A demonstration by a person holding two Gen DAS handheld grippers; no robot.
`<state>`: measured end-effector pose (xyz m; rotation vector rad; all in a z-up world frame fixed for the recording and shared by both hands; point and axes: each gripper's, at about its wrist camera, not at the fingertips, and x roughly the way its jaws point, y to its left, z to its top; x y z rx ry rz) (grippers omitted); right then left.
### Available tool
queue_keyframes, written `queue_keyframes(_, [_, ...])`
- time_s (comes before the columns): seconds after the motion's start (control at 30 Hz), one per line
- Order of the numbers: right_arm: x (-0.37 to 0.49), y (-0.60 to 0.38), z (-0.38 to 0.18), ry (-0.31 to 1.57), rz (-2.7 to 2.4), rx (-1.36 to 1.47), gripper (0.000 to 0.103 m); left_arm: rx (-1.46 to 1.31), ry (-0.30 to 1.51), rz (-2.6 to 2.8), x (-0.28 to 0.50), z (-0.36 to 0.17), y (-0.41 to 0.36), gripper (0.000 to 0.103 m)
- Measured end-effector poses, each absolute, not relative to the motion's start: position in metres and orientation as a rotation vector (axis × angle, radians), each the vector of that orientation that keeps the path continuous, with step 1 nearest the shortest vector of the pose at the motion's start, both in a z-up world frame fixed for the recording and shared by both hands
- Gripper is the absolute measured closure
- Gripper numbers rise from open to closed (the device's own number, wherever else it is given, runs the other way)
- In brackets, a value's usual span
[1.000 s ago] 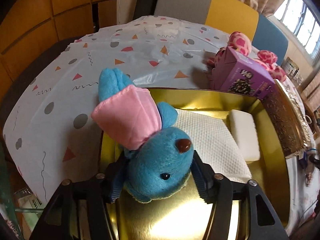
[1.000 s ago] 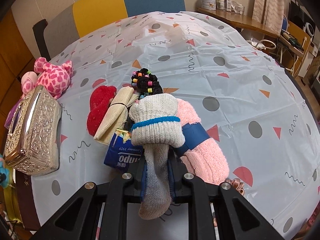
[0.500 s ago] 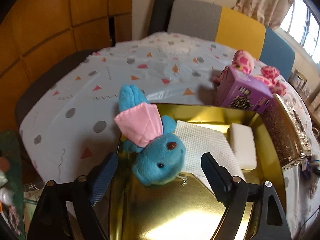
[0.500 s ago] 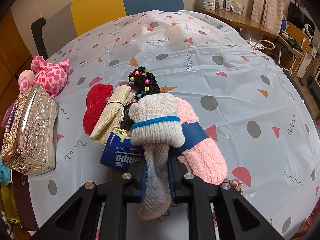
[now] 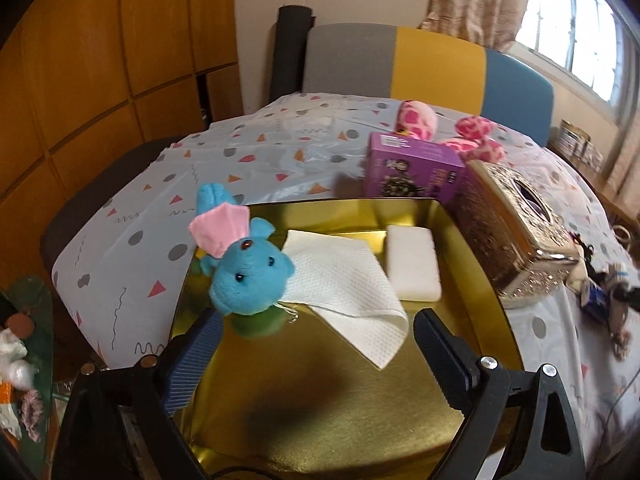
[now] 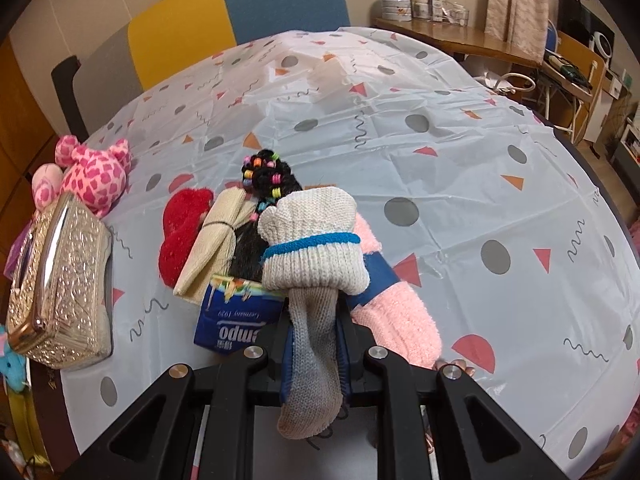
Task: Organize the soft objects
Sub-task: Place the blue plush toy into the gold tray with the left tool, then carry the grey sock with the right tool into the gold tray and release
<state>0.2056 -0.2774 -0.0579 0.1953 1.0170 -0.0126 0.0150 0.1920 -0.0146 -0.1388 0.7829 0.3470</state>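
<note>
Left gripper (image 5: 316, 344) stood wide, jaws just opened, nothing between. Blue plush (image 5: 248, 268) sat at gold tray (image 5: 472, 264) left edge, leaning over rim; could tip out. Your right gripper (image 6: 314, 344) pinched knit sock (image 6: 314, 268); thin bite, might slip.

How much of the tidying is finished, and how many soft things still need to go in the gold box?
Done: the blue plush, napkin and white sponge lie in the gold tray; the left gripper has just opened, empty. In hand: the right gripper pinches a knit sock. Left: pink sock, red plush, pink spotted toy.
</note>
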Motion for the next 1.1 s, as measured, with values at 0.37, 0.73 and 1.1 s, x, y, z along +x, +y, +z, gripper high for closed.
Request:
queue_keyframes(0.37, [0.208,-0.278,-0.057,1.002,-0.032,0.198,0.087,-0.135,0.766,0.334,0.004,-0.011,0.188,0.003])
queue_keyframes(0.73, [0.224,-0.260,-0.040,0.990,-0.022,0.237,0.087,-0.178,0.786,0.337,-0.004,-0.021,0.207,0.003])
queue_keyframes(1.1, [0.285,-0.141,0.028,0.924,0.155,0.160,0.087,-0.264,0.769,0.396,-0.026,-0.026,0.247,0.003])
